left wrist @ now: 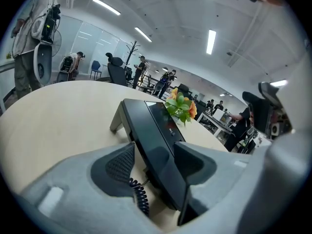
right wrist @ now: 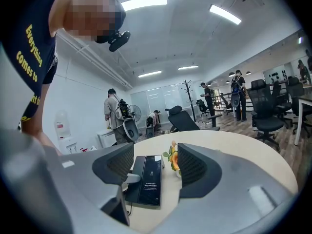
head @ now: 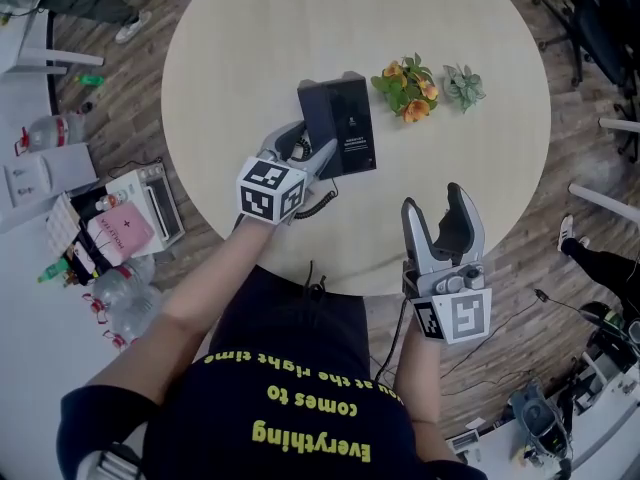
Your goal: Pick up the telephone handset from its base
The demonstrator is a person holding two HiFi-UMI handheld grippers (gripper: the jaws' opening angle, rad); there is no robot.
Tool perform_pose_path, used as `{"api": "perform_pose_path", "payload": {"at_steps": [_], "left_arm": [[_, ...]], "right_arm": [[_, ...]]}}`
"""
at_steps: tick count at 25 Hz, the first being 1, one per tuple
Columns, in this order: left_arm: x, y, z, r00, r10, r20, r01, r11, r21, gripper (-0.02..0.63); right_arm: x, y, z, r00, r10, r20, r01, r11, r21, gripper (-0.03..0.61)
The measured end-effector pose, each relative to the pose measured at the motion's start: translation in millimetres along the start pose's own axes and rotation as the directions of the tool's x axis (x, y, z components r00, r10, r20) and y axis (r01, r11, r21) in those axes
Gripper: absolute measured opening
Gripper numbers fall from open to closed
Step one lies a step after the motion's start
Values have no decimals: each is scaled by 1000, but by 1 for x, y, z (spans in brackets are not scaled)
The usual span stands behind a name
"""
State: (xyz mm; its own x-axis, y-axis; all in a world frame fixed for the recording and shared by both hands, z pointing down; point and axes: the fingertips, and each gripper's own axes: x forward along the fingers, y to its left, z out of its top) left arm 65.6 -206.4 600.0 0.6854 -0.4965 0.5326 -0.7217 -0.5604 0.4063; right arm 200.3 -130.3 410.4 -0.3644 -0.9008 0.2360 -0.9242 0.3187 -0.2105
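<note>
A black desk telephone (head: 348, 123) stands mid-table, with its handset (head: 314, 118) lying in the cradle on its left side. My left gripper (head: 308, 150) straddles the near end of the handset (left wrist: 158, 152). Its jaws are open: the right pad (left wrist: 197, 162) is against the handset, and the left pad (left wrist: 117, 167) stands off with bare table between. The coiled cord (left wrist: 139, 195) hangs below the handset. My right gripper (head: 445, 218) is open and holds nothing near the table's front edge; the telephone (right wrist: 148, 179) shows between its jaws, farther off.
An orange-flowered plant (head: 408, 88) and a small succulent (head: 463, 86) stand right of the phone on the round table (head: 230, 48). Bottles and a white box (head: 150, 203) lie on the floor at left. Office chairs (head: 600, 18) are at right.
</note>
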Motion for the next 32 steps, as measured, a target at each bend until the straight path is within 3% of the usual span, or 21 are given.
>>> {"api": "perform_pose_path", "payload": {"at_steps": [13,17,21,26,29,32], "left_arm": [[5,-1,-4,999,31,-22,-31,1000,5,242],[1,-2,-1,997,75,-22,-73,995,63,223],[-5,-5,2,996,84,-3,-83,995,48,190],[-14,-14,13,997,26,77,-24,999,-29,138],[-12,-29,17,994,-27,102,25,999,23,105],[-3,-36,17,997,-29,65,24,997,73,103]], "right_arm": [[5,3,-4,999,31,-17,-31,999,-7,276],[9,6,-4,999,43,-27,-43,999,-14,275],[11,9,-5,998,53,-31,-53,999,-11,275],[14,11,-3,998,60,-29,-60,998,-10,275],[14,11,-4,998,59,-34,-59,998,-11,275],[13,12,-4,998,56,-35,-56,998,-12,275]]}}
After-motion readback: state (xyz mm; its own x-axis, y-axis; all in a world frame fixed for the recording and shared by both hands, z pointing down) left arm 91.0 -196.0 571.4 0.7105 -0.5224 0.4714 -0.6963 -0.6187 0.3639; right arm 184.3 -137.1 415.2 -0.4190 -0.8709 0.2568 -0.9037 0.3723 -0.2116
